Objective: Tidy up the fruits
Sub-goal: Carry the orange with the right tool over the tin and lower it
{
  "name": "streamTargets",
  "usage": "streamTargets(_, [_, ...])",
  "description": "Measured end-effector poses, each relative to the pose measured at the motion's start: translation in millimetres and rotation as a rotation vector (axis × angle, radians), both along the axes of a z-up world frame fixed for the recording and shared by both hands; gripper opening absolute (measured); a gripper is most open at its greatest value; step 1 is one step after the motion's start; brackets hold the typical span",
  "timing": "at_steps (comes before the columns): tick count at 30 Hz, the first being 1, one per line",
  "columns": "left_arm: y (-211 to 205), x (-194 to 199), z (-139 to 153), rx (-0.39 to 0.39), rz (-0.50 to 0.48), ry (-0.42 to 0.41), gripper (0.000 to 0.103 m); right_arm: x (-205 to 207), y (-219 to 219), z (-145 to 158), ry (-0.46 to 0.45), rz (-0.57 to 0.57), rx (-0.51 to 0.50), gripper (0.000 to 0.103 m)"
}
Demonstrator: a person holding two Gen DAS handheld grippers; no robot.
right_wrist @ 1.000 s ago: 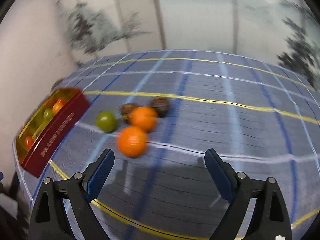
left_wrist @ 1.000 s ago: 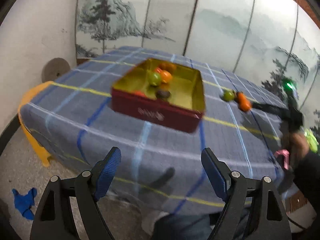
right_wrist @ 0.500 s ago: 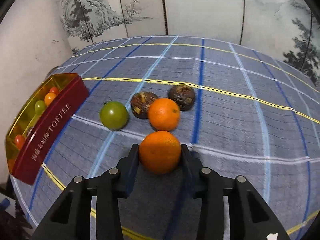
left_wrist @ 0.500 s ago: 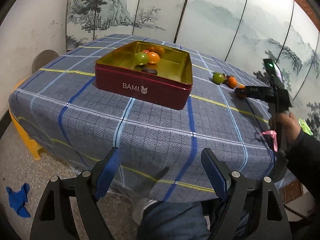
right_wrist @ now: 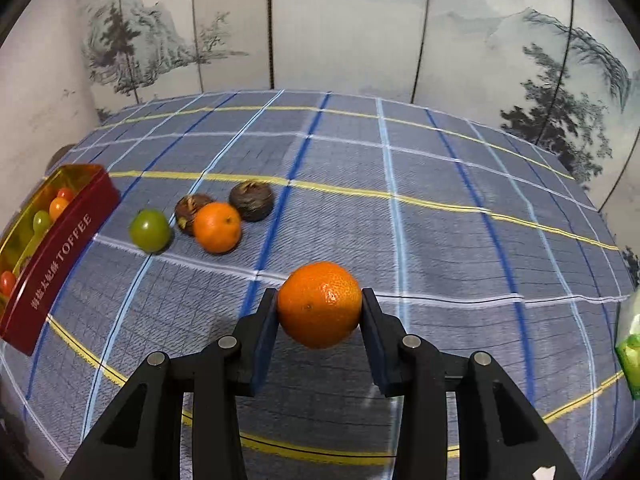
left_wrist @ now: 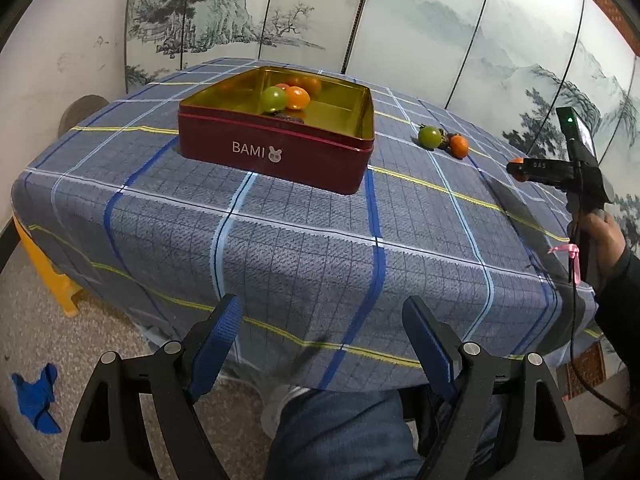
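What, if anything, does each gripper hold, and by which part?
The right gripper holds an orange, pads pressed on its two opposite sides. The left gripper is open and holds nothing.

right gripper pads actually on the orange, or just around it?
Touching. The right wrist view shows both pads of the right gripper pressed flush against the sides of the orange, no gap either side, with it raised off the tablecloth.

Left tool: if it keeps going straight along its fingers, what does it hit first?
Probably the tablecloth draped over the near table edge, short of the red tin. The left tool is open and empty; depth is uncertain.
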State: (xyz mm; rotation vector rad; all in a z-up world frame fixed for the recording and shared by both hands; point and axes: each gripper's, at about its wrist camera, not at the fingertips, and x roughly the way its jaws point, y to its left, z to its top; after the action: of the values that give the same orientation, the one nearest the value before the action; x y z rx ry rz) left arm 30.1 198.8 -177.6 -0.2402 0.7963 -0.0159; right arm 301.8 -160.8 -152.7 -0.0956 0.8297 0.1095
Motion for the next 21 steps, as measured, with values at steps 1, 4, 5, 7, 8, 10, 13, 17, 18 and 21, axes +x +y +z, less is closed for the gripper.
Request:
streamTargets(1, [-0.3, -0.9, 0.4, 0.002, 0.0, -0.001, 0.082, -0.1, -2.4, 2.4, -0.005, -0.007, -0.003, 0.037])
streamTargets(4, [-1.2, -2.5, 0.9, 0.002, -0.001, -0.002, 0.082, -1.6, -7.4, 8.7, -0.017, -0.021, -0.008, 0.037])
streamTargets(5, [-1.5, -2.9, 1.1, 0.005, -0.002, -0.001, 0.082, -1.7, -8.0, 9.6, -0.02, -0.025, -0.01, 0.037])
streamTargets(7, [-2.2, -4.1, 1.6, 0.009, -0.005, -0.003, 0.082, -2.8, -11.7, 13.4, -0.025, -0.035, -0.006, 0.037])
streamTargets(8, [-2.6, -4.7, 1.6, 0.01, -0.006, -0.002, 0.082, -2.7, -12.8, 14.2, -0.027, -0.037, -0.005, 0.037])
streamTargets(10, [-3.4, -5.4, 1.1, 0.012, -0.008, 0.0, 0.082, -2.9, -14.8, 16.7, -0.033, -0.045, 0.0, 0.037])
streamTargets(13, [-4.8, -6.3, 0.6, 0.014, -0.01, 0.003, 0.082, -3.7, -17.2, 19.1, -0.036, -0.051, -0.003, 0.037])
streamTargets(17, [-5.0, -6.5, 0.4, 0.014, -0.01, 0.004, 0.082, -6.0, -18.4, 22.1, -0.044, -0.052, -0.006, 0.037])
streamTargets(18, [-5.0, -6.6, 0.4, 0.014, -0.009, 0.003, 0.082, -6.7, -19.3, 22.8, -0.045, -0.052, -0.004, 0.037])
streamTargets(21, [-5.2, -6.8, 0.2, 0.015, -0.011, 0.005, 0.082, -6.7, -20.3, 24.1, -0.046, -0.056, -0.005, 0.037])
